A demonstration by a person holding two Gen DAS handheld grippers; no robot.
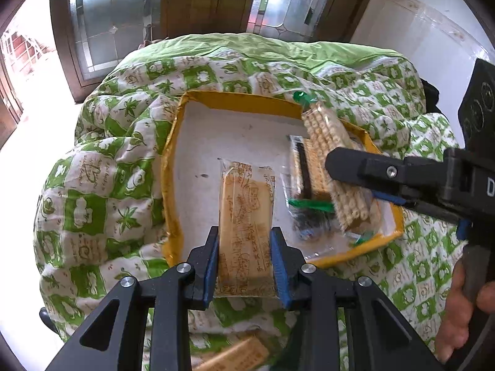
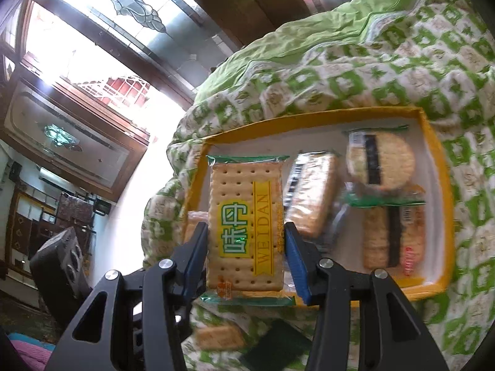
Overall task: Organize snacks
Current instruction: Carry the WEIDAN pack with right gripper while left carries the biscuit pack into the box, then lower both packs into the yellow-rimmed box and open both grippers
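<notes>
My left gripper (image 1: 246,256) is shut on a tan wafer packet (image 1: 246,213) and holds it over the near edge of the yellow-rimmed white tray (image 1: 235,100). My right gripper (image 2: 246,253) is shut on a green-edged Weidan cracker pack (image 2: 244,216) above the tray's left part (image 2: 439,160). The right gripper also shows in the left wrist view (image 1: 334,167), holding the cracker pack (image 1: 328,142) over the tray's right side. Packs of crackers lie in the tray: a round one (image 2: 380,160), a rectangular one (image 2: 312,191) and a red-labelled one (image 2: 393,238).
The tray rests on a green and white patterned quilt (image 1: 102,185). More snack packets lie on the quilt near me (image 1: 235,355), (image 2: 216,334), beside a dark green packet (image 2: 278,343). Wooden doors with leaded glass (image 1: 111,15) stand behind. A black speaker (image 2: 58,266) stands at left.
</notes>
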